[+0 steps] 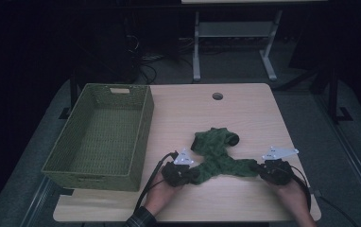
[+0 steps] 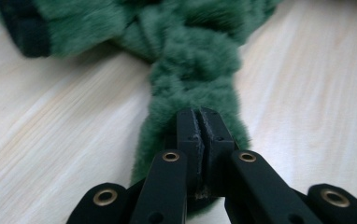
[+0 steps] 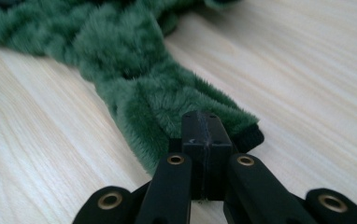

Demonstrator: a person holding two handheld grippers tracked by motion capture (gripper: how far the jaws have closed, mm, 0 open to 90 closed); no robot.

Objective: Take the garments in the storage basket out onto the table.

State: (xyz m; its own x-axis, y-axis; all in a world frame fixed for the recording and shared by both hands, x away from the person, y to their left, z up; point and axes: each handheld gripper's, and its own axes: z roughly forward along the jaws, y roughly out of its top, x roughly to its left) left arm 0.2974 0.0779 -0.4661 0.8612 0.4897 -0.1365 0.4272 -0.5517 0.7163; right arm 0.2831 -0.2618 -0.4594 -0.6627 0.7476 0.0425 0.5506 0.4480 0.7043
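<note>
A green fuzzy garment with dark cuffs lies crumpled on the light wooden table, near its front edge. My left gripper is at the garment's left end, its jaws pressed together on the plush fabric. My right gripper is at the right end, jaws clamped on the fabric beside a dark cuff. In the left gripper view another dark cuff lies at the upper left. Both ends rest low on the tabletop.
A green woven basket stands on the table's left side, with nothing in it. A round cable hole sits near the far edge. Beyond the table are a desk frame and cables on the dark floor.
</note>
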